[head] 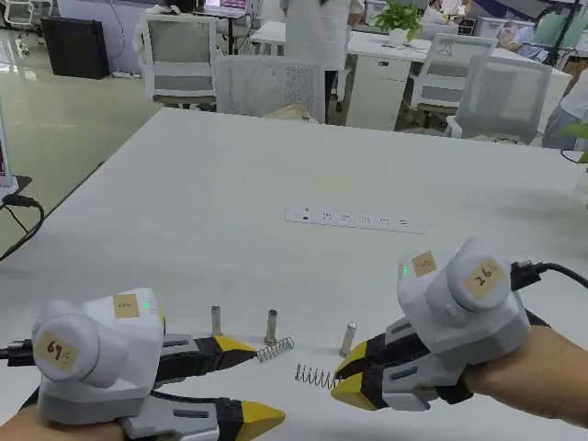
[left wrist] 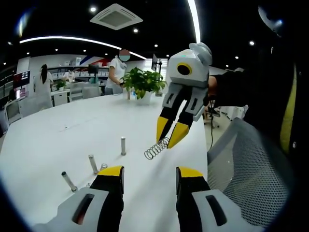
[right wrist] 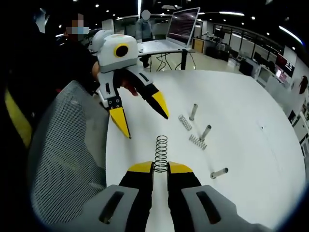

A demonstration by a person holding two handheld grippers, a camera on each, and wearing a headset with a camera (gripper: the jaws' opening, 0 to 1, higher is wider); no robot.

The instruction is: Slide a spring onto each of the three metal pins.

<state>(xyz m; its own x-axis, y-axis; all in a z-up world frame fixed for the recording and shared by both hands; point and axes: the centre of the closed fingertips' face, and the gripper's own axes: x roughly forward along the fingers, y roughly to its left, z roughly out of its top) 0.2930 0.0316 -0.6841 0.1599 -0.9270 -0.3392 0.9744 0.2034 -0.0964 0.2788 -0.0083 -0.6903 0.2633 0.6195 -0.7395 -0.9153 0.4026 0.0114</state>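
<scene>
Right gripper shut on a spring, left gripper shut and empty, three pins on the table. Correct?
Not quite. The left gripper is open and empty, as the left gripper view shows. The rest holds: the right gripper is shut on a spring, and three pins are on the table.

Three short silvery metal pins stand in a row on the white table (head: 276, 165): the left pin (head: 216, 320) and middle pin (head: 271, 325) upright, the right pin (head: 348, 337) leaning slightly. The first spring (right wrist: 185, 122) lies beside the left pin and the second spring (head: 276, 349) beside the middle pin. The third spring (right wrist: 161, 153) juts from the pinched tips of the right gripper (right wrist: 161, 168).
</scene>
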